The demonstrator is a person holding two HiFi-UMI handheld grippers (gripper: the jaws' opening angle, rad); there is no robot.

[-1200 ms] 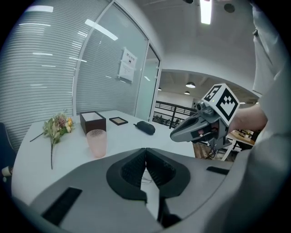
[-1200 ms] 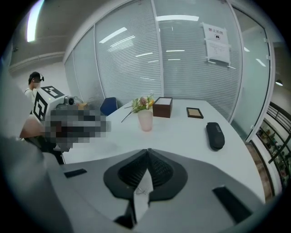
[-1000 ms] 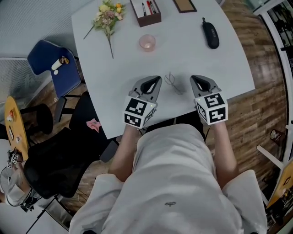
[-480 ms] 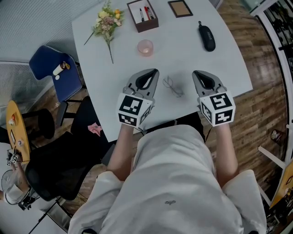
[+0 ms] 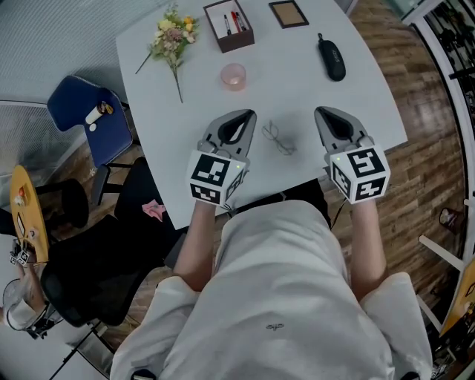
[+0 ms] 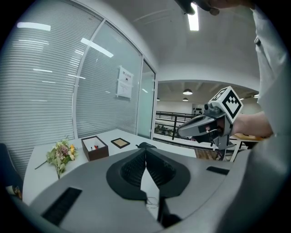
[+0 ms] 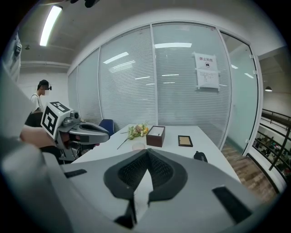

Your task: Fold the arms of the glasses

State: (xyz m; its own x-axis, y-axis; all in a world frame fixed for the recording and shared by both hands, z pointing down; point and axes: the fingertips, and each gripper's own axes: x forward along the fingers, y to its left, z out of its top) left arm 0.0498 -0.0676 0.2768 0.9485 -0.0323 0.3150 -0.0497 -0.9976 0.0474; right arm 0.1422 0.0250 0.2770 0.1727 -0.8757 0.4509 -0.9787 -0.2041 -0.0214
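Thin wire-framed glasses (image 5: 278,139) lie on the white table (image 5: 312,89) between my two grippers, touched by neither. My left gripper (image 5: 250,113) hovers to their left, jaws shut and empty. My right gripper (image 5: 321,111) hovers to their right, also shut and empty. In the left gripper view the shut jaws (image 6: 145,151) meet in a line, and a bit of the glasses (image 6: 153,200) shows below them. That view shows the right gripper (image 6: 204,125) across from it. The right gripper view shows its jaws (image 7: 148,151) closed and the left gripper (image 7: 79,129) at left.
Farther back on the table are a flower sprig (image 5: 172,33), a pink cup (image 5: 233,76), a brown box with pens (image 5: 228,24), a small picture frame (image 5: 288,13) and a black case (image 5: 331,57). A blue chair (image 5: 93,111) stands left of the table. The near table edge runs under my hands.
Both grippers have risen off the table toward the head camera and spread slightly apart. They stay shut. The glasses lie where they were.
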